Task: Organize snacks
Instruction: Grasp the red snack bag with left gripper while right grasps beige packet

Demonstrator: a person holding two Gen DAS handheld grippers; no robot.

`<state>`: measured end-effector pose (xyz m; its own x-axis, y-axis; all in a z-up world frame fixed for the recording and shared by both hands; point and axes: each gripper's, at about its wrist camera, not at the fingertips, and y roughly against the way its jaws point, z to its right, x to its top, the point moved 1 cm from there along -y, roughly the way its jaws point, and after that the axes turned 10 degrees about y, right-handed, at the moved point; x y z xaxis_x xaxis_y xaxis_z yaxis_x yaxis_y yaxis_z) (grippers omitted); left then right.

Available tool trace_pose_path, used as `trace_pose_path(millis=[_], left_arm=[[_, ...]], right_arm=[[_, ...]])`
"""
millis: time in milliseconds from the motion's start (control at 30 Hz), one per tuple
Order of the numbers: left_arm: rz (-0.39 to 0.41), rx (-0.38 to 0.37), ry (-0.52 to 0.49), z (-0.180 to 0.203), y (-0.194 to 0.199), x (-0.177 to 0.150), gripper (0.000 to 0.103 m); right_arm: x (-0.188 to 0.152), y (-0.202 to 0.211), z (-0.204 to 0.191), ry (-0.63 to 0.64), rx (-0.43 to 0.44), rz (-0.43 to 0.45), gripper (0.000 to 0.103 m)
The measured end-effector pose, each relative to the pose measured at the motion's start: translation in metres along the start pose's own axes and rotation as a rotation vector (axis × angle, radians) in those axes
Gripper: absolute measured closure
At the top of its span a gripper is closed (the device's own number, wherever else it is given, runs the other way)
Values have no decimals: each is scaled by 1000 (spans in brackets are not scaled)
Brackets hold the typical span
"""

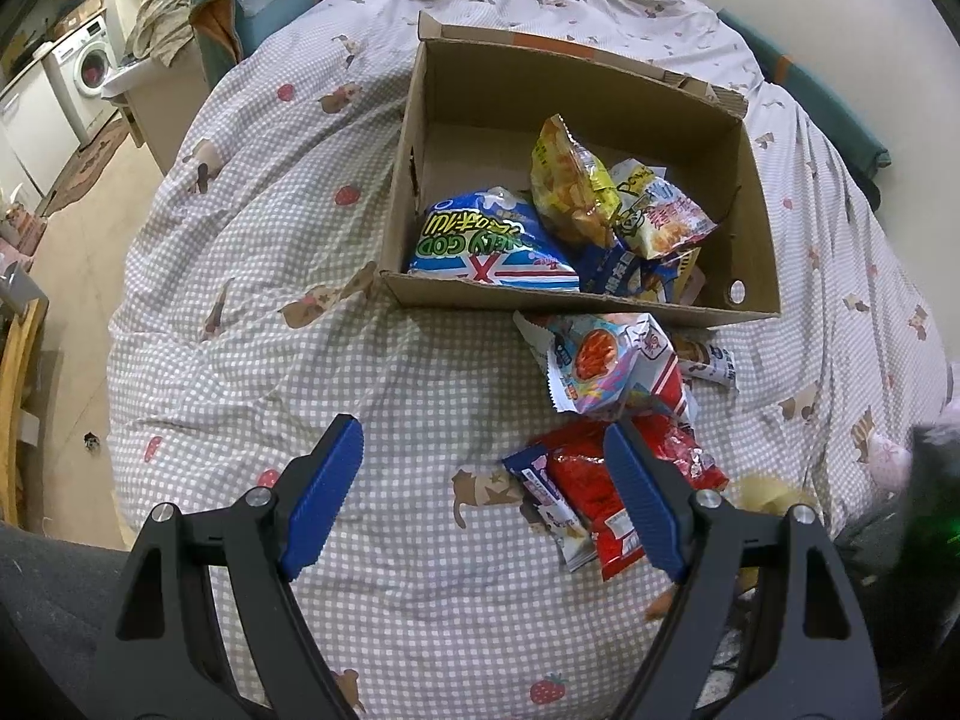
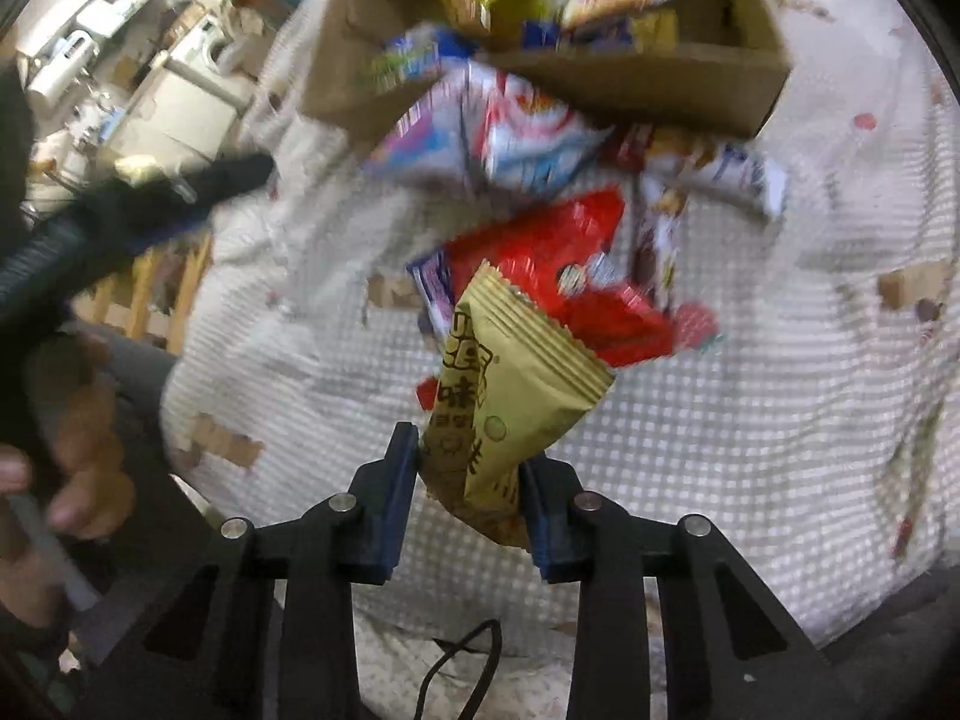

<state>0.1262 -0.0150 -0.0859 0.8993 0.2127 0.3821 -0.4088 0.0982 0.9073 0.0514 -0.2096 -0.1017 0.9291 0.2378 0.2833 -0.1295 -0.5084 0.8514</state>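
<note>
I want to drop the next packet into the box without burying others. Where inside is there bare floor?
The cardboard box has bare floor along its far wall and left side. The near right is crowded: blue-white bag, yellow bag and more packets. The right claw grips a tan packet.

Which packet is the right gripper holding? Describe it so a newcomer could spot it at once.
Start at the cardboard box on the checked bedspread, then come down past the red packet. The tan packet sits pinched in the right gripper. It alone is plain tan with dark print and crimped ends.
</note>
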Motion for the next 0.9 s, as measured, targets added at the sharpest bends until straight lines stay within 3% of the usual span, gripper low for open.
trace_pose_path(millis=[167,233,467,700,900], left_arm=[[-42,-26,65,2,-9,-5,23],[-98,-48,74,14,-19,-9,23],[-225,-64,89,58,-51,-27,23],[-298,-9,108,81,-91,-41,23],[-323,34,81,95,-109,-49,21]], right_arm=[[17,36,29,-46,-96,118,69],[23,46,40,-47,-130,150,69],[18,57,69,-178,-135,217,69],[15,62,90,-268,-158,246,69],[16,58,102,-323,-80,243,69]])
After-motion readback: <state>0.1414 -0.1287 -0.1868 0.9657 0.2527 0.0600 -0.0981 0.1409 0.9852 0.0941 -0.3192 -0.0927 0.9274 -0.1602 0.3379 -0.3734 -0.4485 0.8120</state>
